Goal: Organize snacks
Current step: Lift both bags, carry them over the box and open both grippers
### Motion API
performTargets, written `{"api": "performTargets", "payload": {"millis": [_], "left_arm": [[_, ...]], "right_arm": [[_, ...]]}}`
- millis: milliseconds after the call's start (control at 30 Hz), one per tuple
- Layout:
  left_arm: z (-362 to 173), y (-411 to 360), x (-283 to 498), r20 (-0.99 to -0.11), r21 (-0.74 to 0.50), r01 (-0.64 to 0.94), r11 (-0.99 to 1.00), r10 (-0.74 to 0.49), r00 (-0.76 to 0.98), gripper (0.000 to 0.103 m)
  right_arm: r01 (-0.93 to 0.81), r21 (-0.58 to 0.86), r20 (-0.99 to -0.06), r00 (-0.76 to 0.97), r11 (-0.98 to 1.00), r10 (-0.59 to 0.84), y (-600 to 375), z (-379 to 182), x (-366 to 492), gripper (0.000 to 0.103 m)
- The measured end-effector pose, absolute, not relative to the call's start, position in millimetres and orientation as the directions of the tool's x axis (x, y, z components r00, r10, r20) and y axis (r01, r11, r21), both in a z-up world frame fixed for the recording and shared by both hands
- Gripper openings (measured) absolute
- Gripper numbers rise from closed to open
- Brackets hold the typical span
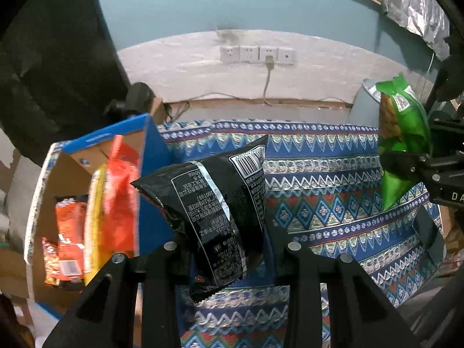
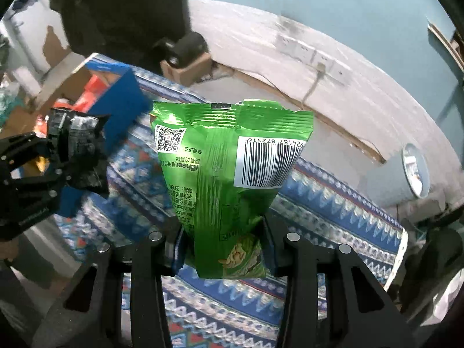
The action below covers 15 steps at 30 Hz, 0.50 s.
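We see one table under a blue patterned cloth point(image 1: 333, 197), and we place everything else against it. At the cloth's left edge stands one open cardboard box point(image 1: 69, 179) with blue outer walls, its mouth facing us; inside it we count at least three packets: a tall red and yellow bag point(image 1: 113, 203) leaning at the box's right wall, blurred, and two orange packets point(image 1: 68, 243) low in the box. Past the cloth's far right corner sits one pale cylindrical bin point(image 2: 411, 174), and on the wall behind the cloth we count four white sockets point(image 1: 256, 54), one with a plug and cable. Two snack bags are held above the cloth. The black snack bag point(image 1: 220, 203) hangs over its left part, just beside the box, pinched at its lower end by our left gripper point(image 1: 229, 249), whose fingers press in on it from both sides. The green snack bag point(image 2: 232, 179) stands upright over the cloth's right part, well apart from the box, its barcode toward the camera, clamped at its bottom by our right gripper point(image 2: 223, 249).
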State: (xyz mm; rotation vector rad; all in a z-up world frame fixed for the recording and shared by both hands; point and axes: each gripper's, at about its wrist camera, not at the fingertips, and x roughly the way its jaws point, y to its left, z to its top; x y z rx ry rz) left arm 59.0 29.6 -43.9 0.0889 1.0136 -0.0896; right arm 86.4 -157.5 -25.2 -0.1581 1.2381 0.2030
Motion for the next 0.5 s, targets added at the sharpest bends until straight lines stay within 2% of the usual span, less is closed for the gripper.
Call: {"api": "performTargets", "payload": {"millis": [500], "left_arm": [[-2.9,89.0,22.6,-0.764,0.083,0.050,0.995,0.032,0.645,0.035]], "right_arm": [[-0.349,0.049,-0.915,0.360,0.936,0.182,-71.9,2.6,107.8,0.041]]}}
